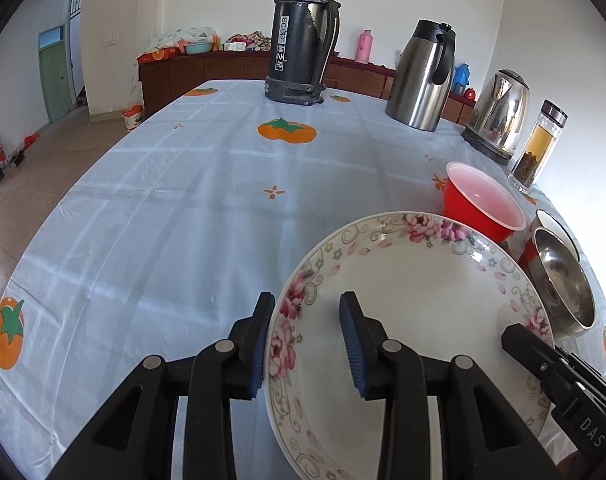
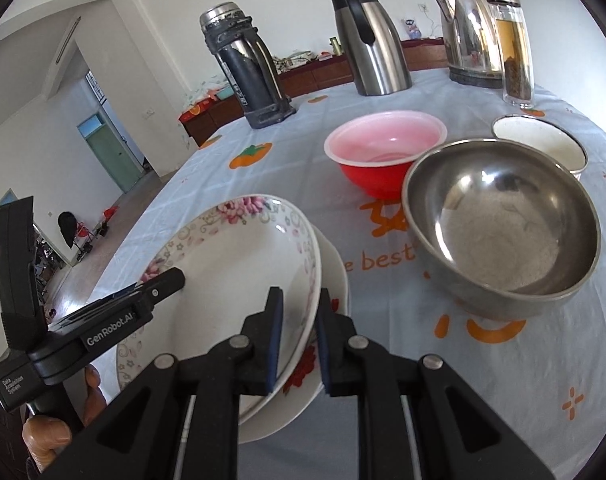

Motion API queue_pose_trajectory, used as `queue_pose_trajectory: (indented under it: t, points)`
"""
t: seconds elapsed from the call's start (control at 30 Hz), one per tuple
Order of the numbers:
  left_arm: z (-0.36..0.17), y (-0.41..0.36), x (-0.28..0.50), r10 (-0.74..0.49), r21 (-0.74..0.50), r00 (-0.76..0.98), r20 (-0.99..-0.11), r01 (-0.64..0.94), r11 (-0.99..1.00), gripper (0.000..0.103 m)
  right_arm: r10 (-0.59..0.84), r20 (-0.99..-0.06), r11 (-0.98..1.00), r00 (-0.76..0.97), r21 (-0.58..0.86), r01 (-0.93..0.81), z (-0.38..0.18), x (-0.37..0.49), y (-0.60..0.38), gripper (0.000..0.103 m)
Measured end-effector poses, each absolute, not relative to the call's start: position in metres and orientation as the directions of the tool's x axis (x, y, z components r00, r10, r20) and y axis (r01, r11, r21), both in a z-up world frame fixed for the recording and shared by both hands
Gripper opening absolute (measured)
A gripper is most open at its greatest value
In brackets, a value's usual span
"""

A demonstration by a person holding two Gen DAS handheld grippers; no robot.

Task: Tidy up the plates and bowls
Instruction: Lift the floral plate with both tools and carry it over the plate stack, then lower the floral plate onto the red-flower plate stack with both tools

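Straddling the floral plate rim, left hand-held gripper spread; right hand-held gripper pinching its opposite edge.

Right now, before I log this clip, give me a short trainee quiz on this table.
1. True or false: the floral plate lies directly on the tablecloth.
2. Fill in: the red bowl is ____ inside.
3. The left gripper has its jaws: A) astride the floral plate's rim, B) around the red bowl, C) on a steel bowl.

Key: 1 false, it lies on a second plate; 2 pink; 3 A.
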State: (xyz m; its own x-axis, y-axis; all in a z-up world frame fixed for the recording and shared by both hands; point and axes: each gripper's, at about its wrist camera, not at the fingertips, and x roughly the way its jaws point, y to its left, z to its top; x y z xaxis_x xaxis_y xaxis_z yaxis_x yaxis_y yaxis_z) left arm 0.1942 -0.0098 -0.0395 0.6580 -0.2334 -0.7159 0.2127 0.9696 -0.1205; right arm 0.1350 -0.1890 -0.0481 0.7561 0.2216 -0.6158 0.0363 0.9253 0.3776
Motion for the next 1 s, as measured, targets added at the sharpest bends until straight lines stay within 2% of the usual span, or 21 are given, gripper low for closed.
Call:
queue_pose_trajectory:
  t: [0.23,0.47,0.9,1.0]
  points:
    - [-0.041,-0.012,0.193,-0.215,-0.094,0.670,-0.710,0.213,0.973,0.036,0.230,-0.595,0.915,0.770,0.402,0.038,-0.049,0.130,-0.190,0.020]
    - [-0.042,-0.011,0.192,-0.206,-0.082,0.680,-0.703,0.211,0.974,0.036,0.158,-0.595,0.942,0.788,0.329,0.059,-0.046,0.124,-0.180,0.022]
    - [-0.043,-0.015,0.190,-0.188,-0.053,0.688,-0.701,0.213,0.976,0.037,-0.051,-0.595,0.986,0.802,0.100,0.137,-0.043,0.116,-0.155,0.024]
    - [-0.044,-0.018,0.189,-0.175,-0.033,0.691,-0.702,0.214,0.976,0.037,-0.062,-0.599,0.983,0.798,0.102,0.153,-0.043,0.117,-0.158,0.025]
